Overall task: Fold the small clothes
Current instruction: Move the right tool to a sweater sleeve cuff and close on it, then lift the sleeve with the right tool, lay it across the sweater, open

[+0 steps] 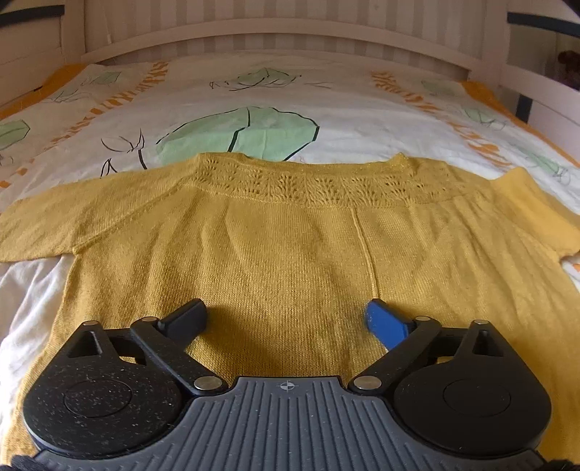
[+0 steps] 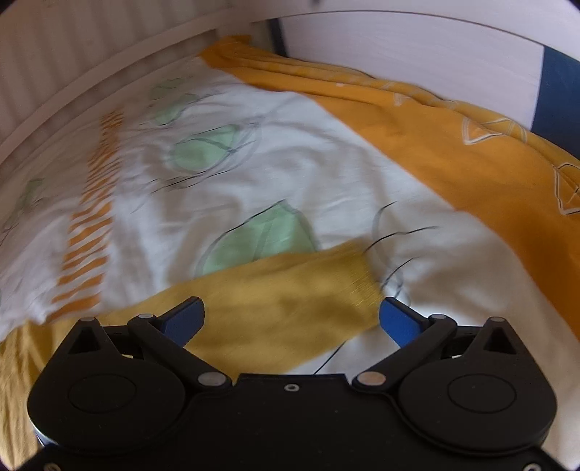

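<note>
A mustard-yellow knitted sweater (image 1: 290,239) lies spread flat on the bed, neckline away from me, both sleeves out to the sides. My left gripper (image 1: 286,319) hovers over the lower middle of its body, jaws wide open and nothing between the pads. In the right wrist view one sleeve (image 2: 290,300) of the sweater stretches across the duvet, its ribbed cuff (image 2: 362,279) at the right end. My right gripper (image 2: 290,319) stands open just above that sleeve, with the cloth lying between the two blue fingers but not pinched. The picture there is blurred by motion.
The duvet (image 1: 253,108) is white with green leaf prints and orange stripes. An orange blanket (image 2: 453,145) lies along its right edge. A white slatted headboard (image 1: 290,32) closes the far end, and a white wall panel (image 2: 398,47) stands at the right.
</note>
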Demonstrator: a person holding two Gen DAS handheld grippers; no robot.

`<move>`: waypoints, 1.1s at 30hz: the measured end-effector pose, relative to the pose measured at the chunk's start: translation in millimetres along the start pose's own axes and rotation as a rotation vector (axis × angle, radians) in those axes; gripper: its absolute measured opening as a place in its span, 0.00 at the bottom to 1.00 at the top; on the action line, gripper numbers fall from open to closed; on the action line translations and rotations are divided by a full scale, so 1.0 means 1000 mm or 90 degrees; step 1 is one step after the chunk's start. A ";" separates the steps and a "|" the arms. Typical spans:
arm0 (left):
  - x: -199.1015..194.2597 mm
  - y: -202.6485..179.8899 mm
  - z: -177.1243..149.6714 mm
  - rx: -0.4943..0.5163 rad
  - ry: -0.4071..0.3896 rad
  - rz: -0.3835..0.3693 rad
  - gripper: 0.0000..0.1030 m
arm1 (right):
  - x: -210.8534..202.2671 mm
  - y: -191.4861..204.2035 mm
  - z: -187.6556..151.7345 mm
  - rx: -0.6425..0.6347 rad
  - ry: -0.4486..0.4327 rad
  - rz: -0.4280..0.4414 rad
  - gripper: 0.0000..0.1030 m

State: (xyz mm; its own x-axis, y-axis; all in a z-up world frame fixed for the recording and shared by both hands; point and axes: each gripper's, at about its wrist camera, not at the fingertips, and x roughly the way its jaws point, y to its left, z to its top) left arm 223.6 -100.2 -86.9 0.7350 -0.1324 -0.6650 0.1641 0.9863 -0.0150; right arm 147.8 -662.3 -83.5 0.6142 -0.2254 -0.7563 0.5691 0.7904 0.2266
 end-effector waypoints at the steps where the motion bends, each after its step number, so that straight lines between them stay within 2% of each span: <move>1: 0.000 0.001 0.000 -0.001 0.001 0.000 0.98 | 0.005 -0.005 0.003 0.004 -0.001 -0.006 1.00; 4: 0.002 0.000 -0.001 0.002 0.002 0.004 1.00 | 0.016 -0.018 0.011 0.016 0.005 -0.007 1.00; 9: 0.004 -0.003 -0.003 0.005 -0.004 0.011 1.00 | 0.028 -0.038 0.011 0.076 0.024 0.027 0.98; 11: 0.006 -0.004 -0.002 0.004 -0.003 0.010 1.00 | 0.028 -0.042 0.008 0.086 0.018 0.032 0.86; 12: 0.006 -0.003 -0.002 0.004 -0.002 0.010 1.00 | 0.027 -0.042 0.007 0.083 0.019 0.029 0.74; 16: 0.007 -0.003 -0.002 0.004 -0.002 0.010 1.00 | 0.022 -0.038 0.004 0.045 0.044 0.024 0.44; 18: 0.007 -0.003 -0.002 0.003 -0.002 0.009 1.00 | 0.015 -0.037 0.005 0.042 0.044 0.036 0.09; 21: 0.008 -0.003 -0.002 0.002 -0.002 0.008 1.00 | -0.001 -0.030 0.010 0.043 0.025 0.046 0.09; 25: 0.008 -0.002 -0.001 -0.001 -0.003 0.006 1.00 | -0.034 0.000 0.023 0.015 -0.010 0.084 0.09; 29: 0.008 -0.001 -0.001 -0.005 -0.002 0.003 1.00 | -0.069 0.047 0.036 -0.009 -0.035 0.145 0.09; 33: 0.008 0.002 0.001 -0.011 0.006 -0.008 1.00 | -0.098 0.110 0.039 -0.041 -0.043 0.225 0.09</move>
State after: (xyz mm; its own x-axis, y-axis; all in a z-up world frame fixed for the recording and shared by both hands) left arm 231.0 -99.3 -91.3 0.7263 -0.1434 -0.6722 0.1612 0.9863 -0.0362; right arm 171.6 -575.1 39.2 0.8029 0.0323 -0.5952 0.2814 0.8597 0.4263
